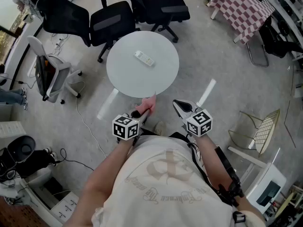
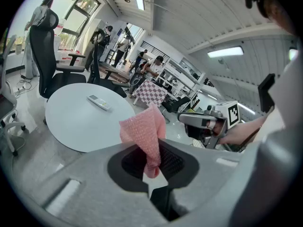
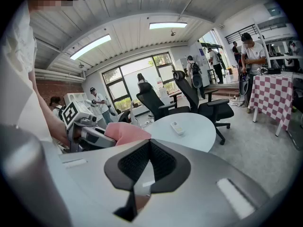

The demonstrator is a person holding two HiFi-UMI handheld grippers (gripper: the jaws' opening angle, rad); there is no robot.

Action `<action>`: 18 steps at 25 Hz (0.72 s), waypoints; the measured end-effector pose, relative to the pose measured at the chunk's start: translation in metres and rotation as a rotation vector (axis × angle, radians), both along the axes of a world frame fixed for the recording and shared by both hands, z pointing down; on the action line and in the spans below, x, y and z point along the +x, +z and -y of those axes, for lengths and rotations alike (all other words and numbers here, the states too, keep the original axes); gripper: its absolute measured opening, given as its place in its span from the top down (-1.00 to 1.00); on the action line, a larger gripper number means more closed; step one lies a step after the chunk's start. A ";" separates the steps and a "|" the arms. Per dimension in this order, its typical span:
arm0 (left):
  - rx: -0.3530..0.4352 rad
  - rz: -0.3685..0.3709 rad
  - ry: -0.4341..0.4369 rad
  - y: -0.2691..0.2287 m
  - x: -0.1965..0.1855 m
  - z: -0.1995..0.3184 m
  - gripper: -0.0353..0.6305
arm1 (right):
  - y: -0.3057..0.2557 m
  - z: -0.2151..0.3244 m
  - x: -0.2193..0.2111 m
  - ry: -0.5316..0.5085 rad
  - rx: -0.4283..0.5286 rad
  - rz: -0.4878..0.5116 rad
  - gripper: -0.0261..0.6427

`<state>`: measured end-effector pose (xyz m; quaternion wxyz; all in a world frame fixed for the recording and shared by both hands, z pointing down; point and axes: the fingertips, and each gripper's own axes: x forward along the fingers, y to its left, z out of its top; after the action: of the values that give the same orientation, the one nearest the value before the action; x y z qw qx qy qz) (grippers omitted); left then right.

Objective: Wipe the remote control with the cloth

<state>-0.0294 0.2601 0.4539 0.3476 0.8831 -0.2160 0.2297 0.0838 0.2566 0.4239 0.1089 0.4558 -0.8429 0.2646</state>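
Remote (image 1: 144,58) lies diagonally on table (image 1: 120,77) (left gripper (image 1: 142,111) pinches cloth (image 1: 150,102), right gripper (image 1: 178,104) closed)

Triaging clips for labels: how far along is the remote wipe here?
Done: the pink cloth is picked up, pinched in the left gripper. In hand: both grippers hang short of the round table, the right gripper shut and empty. Left: the remote control lies on the table, apart from the cloth, so all the wiping remains.

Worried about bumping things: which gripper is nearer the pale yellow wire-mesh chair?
Right. The right gripper, shut and empty, hangs left of the pale yellow wire-mesh chair in the head view; the left gripper, holding the pink dotted cloth, is even farther left.
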 end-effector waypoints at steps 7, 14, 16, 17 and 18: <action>0.016 0.010 -0.016 -0.005 0.004 -0.006 0.78 | -0.002 -0.003 0.010 0.023 0.014 0.015 0.90; 0.040 0.022 -0.024 -0.011 0.001 0.000 0.78 | -0.002 0.006 0.013 0.032 0.020 0.027 0.90; 0.046 0.023 -0.033 -0.015 -0.001 0.004 0.78 | -0.003 0.008 0.012 0.029 0.020 0.031 0.90; 0.049 0.023 -0.035 -0.017 0.000 0.006 0.78 | -0.003 0.010 0.012 0.028 0.019 0.033 0.90; 0.052 0.023 -0.036 -0.019 0.000 0.007 0.78 | -0.003 0.011 0.011 0.026 0.016 0.035 0.90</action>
<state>-0.0298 0.2532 0.4350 0.3259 0.8851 -0.2419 0.2277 0.0946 0.2451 0.4212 0.0870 0.4626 -0.8408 0.2672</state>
